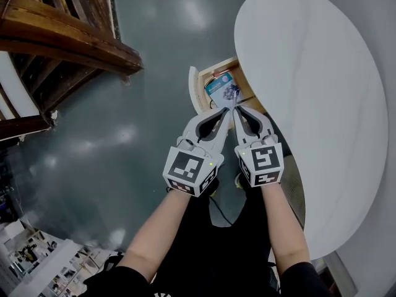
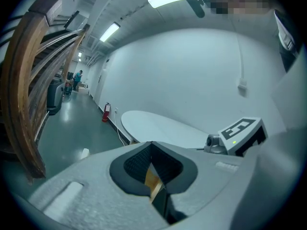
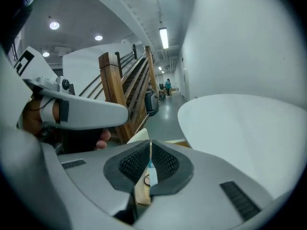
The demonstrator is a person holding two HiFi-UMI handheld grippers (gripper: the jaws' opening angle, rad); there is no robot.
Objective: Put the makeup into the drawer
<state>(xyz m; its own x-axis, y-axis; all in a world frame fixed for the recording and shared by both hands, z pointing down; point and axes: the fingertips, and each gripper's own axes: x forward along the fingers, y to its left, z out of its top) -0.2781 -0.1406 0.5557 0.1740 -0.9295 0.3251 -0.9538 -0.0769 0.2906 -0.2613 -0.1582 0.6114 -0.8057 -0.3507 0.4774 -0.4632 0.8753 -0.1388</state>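
The makeup pack (image 1: 221,89), a blue-and-white card with small items on it, hangs over the open wooden drawer (image 1: 195,85) under the white round table (image 1: 309,73). My right gripper (image 1: 236,109) is shut on the pack's near edge. In the right gripper view the card's thin edge (image 3: 150,169) runs up between the pads. My left gripper (image 1: 227,111) sits right beside it, jaws shut, tips at the pack's near corner. In the left gripper view a tan strip (image 2: 152,180) shows in the gap below its pads; whether that is the pack is unclear.
A wooden staircase (image 1: 62,42) rises at the left across the grey floor (image 1: 124,135). The table (image 3: 240,128) overhangs the drawer on the right. The person's legs and feet are just below the grippers.
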